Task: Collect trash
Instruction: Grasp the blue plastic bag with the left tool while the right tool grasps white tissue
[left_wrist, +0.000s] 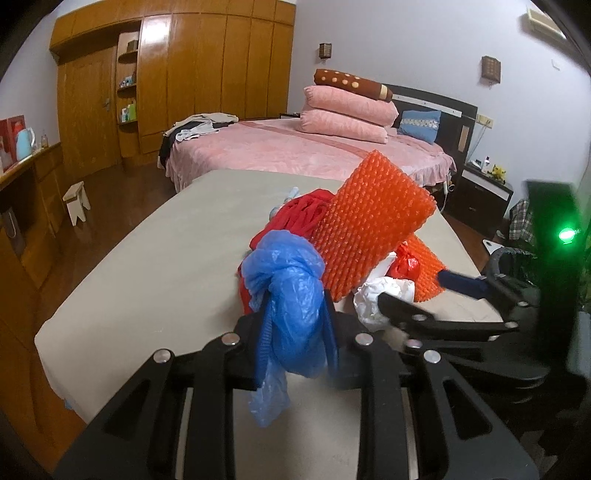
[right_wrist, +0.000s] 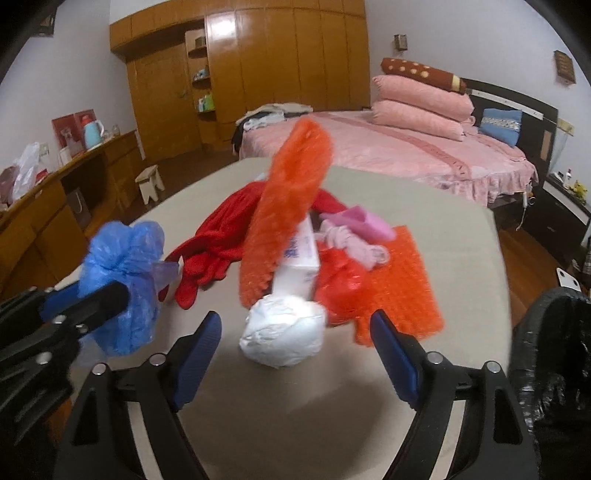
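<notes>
Blue bag (left_wrist: 291, 295) pinched between left fingers (left_wrist: 260, 345); white wad (right_wrist: 282, 332) ahead of right

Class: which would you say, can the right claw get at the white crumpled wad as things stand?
Probably yes: the right claw stands open with the white wad just ahead between its fingers, and nothing lies between them on the table.
</notes>
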